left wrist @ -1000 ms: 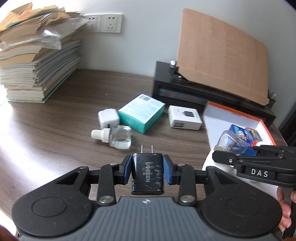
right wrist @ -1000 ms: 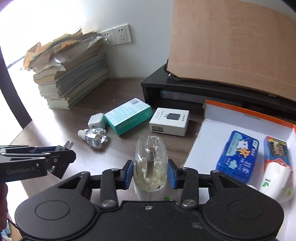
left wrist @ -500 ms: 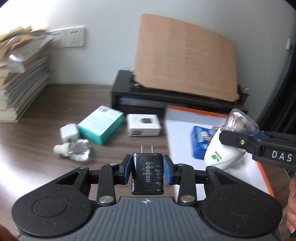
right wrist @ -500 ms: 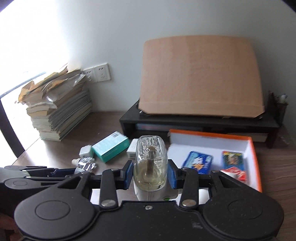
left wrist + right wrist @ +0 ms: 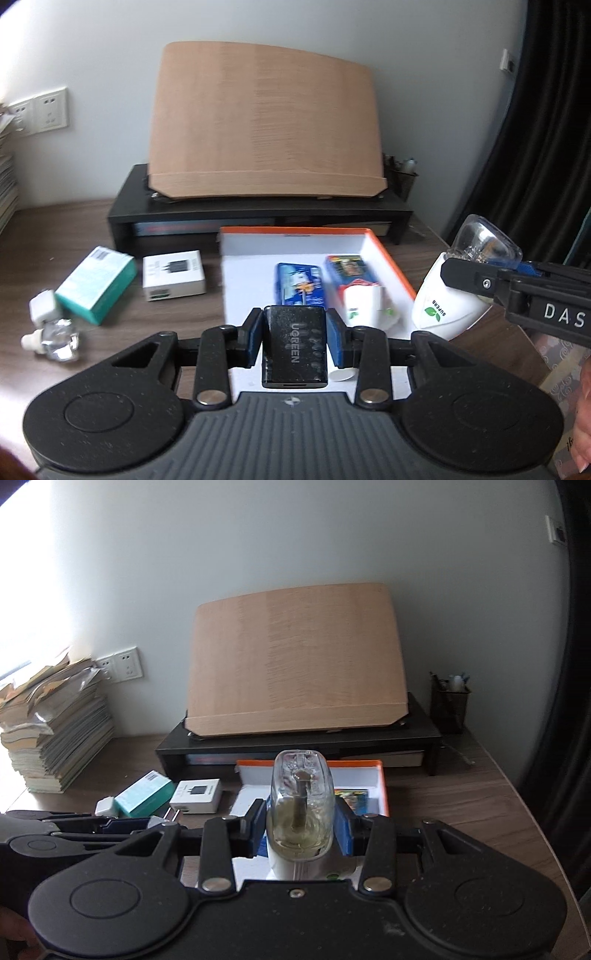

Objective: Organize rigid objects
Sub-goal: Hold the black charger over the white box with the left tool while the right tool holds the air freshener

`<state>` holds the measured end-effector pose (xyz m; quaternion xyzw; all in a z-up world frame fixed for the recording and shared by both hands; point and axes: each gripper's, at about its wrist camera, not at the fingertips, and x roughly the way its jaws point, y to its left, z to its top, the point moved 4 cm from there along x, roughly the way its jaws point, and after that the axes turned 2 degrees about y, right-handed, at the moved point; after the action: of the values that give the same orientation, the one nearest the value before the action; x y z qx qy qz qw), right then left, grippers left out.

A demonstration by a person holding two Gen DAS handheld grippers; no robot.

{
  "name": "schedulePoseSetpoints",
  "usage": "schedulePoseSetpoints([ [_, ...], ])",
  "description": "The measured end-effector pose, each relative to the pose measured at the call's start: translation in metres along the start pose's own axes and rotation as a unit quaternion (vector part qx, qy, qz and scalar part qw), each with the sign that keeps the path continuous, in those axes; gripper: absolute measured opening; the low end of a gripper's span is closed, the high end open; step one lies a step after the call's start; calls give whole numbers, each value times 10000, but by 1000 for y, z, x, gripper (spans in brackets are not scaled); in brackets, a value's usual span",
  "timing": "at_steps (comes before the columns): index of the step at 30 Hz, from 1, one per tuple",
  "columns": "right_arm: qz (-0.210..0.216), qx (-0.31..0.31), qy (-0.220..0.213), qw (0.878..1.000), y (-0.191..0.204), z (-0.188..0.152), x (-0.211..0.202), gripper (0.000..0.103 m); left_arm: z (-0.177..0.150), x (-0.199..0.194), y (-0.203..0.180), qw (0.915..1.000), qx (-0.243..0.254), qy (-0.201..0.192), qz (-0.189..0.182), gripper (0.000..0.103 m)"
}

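Two grippers: I hold one in each hand.
Bench [image 5: 110, 218]: brown wood.
Box [image 5: 388, 254]: white with an orange rim, on the bench.
Left hand-held gripper [image 5: 294, 341]: clenched on my black charger [image 5: 294, 347], over the box.
Right hand-held gripper [image 5: 300, 830]: grasping my plug-in bottle [image 5: 301, 812], above the box.

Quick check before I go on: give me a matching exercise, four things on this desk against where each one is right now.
Things:
1. black UGREEN charger
2. liquid vaporizer with clear bottle
3. blue packet
4. teal box

Places:
A. lying in the orange-rimmed tray
B. on the desk left of the tray
C. clamped in the left claw
D. clamped in the right claw

Pairs: 1-C, 2-D, 3-A, 4-B
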<state>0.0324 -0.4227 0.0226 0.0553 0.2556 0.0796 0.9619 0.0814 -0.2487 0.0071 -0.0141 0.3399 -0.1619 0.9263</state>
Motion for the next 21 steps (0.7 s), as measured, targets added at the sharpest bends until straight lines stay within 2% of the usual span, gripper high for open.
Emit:
schedulePoseSetpoints([
  [8, -51, 88, -144, 9998, -12, 5, -4, 48, 11, 10, -17, 9998, 195, -10, -34, 36],
  [21, 54, 52, -193, 9998, -18, 18, 7, 48, 34, 16, -26, 9994, 151, -121, 270, 36],
])
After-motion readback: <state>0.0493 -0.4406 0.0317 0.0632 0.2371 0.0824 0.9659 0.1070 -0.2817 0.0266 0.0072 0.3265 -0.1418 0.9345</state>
